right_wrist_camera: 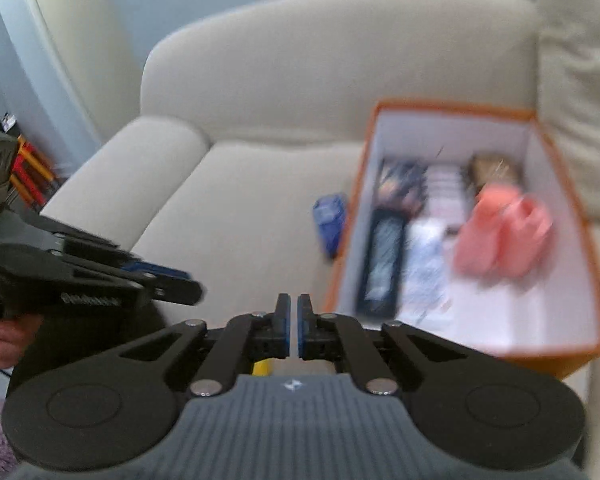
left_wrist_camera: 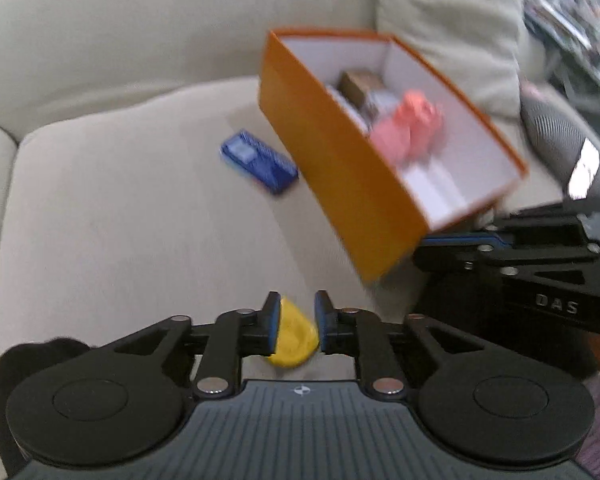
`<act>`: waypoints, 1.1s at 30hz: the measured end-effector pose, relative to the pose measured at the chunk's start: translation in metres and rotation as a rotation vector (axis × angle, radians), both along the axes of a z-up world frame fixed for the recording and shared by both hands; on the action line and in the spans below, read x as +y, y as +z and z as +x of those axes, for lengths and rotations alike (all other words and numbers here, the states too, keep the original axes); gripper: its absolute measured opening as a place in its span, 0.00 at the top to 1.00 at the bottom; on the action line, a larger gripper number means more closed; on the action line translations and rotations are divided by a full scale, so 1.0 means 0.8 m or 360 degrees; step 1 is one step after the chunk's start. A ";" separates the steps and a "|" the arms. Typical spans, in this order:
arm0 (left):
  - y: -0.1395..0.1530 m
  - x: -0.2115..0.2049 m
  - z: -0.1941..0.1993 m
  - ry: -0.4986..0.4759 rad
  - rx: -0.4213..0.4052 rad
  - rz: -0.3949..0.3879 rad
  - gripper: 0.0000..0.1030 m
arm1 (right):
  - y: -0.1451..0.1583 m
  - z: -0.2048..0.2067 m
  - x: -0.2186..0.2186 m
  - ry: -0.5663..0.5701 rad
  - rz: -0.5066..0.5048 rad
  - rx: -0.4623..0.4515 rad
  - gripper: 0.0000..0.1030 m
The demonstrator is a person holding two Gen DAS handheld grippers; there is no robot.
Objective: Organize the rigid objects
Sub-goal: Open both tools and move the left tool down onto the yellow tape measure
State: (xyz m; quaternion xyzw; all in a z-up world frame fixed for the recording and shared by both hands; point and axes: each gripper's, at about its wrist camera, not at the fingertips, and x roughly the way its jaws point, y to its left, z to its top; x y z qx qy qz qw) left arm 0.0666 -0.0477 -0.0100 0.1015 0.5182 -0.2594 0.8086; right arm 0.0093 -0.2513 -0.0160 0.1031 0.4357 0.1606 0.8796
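Item: yellow piece, clamped in our left gripper — shallow hold, may slip short of orange box. Right gripper clenched empty.

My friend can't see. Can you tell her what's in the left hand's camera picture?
The left gripper holds a yellow thing between its jaws, above a cream sofa. Ahead sits an orange box with a pink thing inside, and a blue pack lies beside it.
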 end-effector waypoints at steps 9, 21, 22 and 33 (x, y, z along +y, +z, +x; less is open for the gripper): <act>-0.063 -0.028 -0.021 -0.0479 -0.0086 0.0335 0.34 | -0.069 0.000 0.033 -0.0085 -0.0134 0.0223 0.81; -0.118 -0.064 -0.022 -0.0906 -0.0072 0.0682 0.21 | -0.079 -0.002 0.025 -0.0131 -0.0127 0.0291 0.61; -0.123 -0.068 -0.018 -0.0920 -0.0070 0.0699 0.21 | -0.080 -0.001 0.025 -0.0131 -0.0125 0.0295 0.61; -0.127 -0.064 -0.012 -0.0865 -0.0091 0.0668 0.41 | -0.085 0.003 0.023 -0.0130 -0.0121 0.0331 0.57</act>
